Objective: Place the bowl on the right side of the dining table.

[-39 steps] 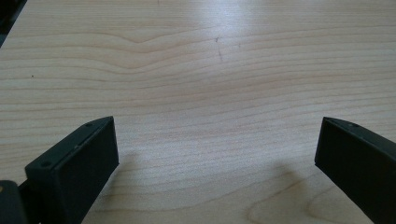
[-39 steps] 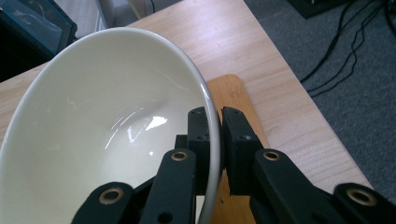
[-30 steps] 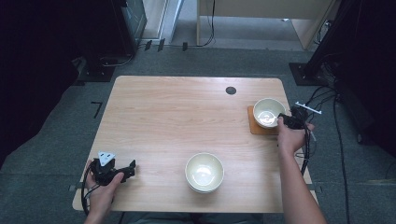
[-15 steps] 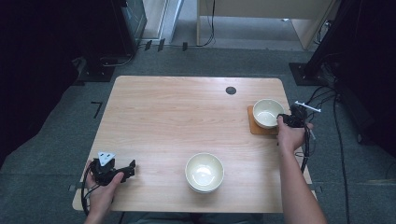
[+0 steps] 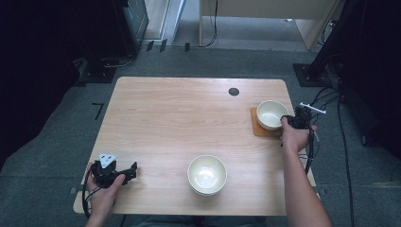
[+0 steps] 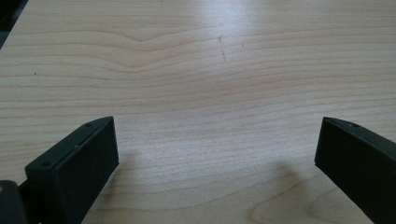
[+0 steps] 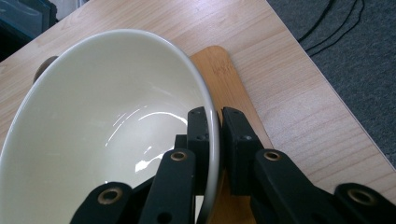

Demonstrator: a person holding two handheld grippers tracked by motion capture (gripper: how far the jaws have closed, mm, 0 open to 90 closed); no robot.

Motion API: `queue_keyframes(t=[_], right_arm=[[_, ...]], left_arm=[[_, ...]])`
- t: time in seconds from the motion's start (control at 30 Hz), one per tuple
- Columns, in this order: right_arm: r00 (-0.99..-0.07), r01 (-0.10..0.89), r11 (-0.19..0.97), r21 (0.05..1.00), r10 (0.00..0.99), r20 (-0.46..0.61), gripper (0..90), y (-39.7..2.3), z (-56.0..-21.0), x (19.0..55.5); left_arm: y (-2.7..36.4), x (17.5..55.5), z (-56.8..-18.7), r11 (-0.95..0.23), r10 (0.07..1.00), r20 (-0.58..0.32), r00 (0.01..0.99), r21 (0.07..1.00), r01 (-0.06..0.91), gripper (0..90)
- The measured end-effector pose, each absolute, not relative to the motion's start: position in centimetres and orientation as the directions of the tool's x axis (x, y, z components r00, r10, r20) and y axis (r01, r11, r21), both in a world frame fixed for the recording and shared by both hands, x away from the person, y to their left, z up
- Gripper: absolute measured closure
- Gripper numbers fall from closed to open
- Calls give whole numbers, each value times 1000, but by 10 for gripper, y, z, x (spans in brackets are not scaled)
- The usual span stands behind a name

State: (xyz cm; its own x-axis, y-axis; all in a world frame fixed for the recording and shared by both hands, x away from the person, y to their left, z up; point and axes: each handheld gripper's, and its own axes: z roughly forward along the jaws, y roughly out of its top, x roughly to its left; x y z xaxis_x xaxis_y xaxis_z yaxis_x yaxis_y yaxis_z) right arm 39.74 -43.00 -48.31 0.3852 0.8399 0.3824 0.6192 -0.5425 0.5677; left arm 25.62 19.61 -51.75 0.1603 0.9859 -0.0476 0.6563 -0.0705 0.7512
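Wooden table | right gripper clamped on far-right bowl rim, steadying it over coaster | left gripper idle near-left, jaws apart, nothing between.

Two hand-held black claws: the left claw with a grey three-cornered plate on top, broad flat jaws and a trailing black cable; the right claw with brass-ringed pivot holes, small screws and bare forearms without sleeves.
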Motion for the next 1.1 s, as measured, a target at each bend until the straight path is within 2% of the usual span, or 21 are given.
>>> queue_keyframes(t=[0.33,0.53,0.63,0.73,0.93,1.1], right_arm=[[382,615,-555,560,831,404,785,-432,-485,399],[348,606,-537,587,842,412,646,-431,-484,398],[323,604,-496,624,868,377,522,-429,-485,398],[346,620,-483,618,876,337,391,-427,-485,398],[342,605,-456,653,889,305,314,-425,-480,392],[300,612,-420,670,907,294,269,-424,-477,385]], left_arm=[[196,256,-517,-68,986,-49,159,750,658,0],[197,256,-517,-68,986,-51,159,751,657,0],[197,256,-517,-67,986,-51,160,751,657,0],[197,256,-517,-67,986,-52,160,751,657,0],[197,256,-517,-68,986,-51,160,751,657,0],[197,256,-517,-68,986,-50,160,751,656,0]])
